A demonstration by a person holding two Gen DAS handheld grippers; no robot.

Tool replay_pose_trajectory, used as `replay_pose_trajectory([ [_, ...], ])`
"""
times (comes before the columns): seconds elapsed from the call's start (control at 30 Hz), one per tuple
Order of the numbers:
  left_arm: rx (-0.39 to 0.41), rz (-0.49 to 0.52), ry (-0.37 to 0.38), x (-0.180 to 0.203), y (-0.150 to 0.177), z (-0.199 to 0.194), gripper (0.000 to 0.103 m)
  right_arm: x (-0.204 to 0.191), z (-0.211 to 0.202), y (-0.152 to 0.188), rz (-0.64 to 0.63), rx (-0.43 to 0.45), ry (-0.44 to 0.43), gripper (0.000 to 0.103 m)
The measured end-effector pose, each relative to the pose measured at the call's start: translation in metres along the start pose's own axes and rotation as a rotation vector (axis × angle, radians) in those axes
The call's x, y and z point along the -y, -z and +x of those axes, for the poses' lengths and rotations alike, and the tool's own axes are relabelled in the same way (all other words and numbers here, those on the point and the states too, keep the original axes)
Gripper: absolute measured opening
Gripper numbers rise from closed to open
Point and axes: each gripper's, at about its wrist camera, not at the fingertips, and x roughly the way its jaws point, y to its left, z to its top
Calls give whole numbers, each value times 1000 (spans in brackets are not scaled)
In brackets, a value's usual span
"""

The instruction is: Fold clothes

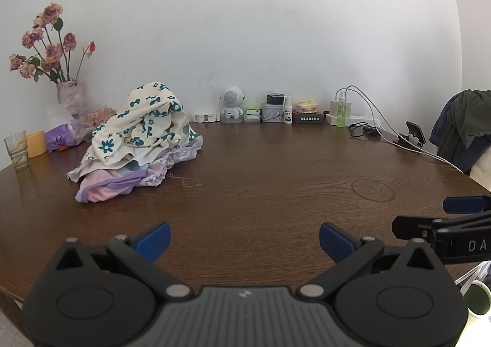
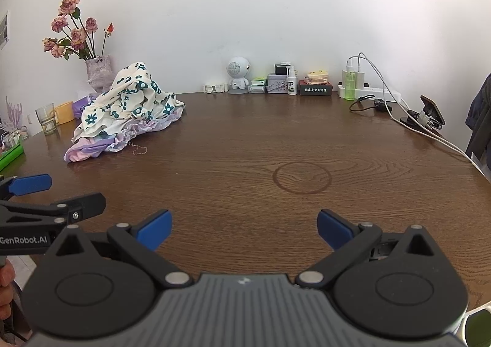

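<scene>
Both the left gripper (image 1: 245,239) and right gripper (image 2: 244,228) hung with jaws spread, holding nothing. The clothes heap (image 1: 135,144) sat at ten o'clock on the tabletop (image 1: 276,169), well apart. The floral top layer looked best taken alone by an edge. Open wood lay ahead; bottles (image 2: 349,83) and cables (image 2: 429,132) lined the far rim.
</scene>
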Motion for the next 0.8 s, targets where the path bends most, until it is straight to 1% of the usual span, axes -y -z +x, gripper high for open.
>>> replay_pose_trajectory([
  [0.8,-26,-35,8,-6,3,4,103,-2,3,6,-6,-19,3,103],
])
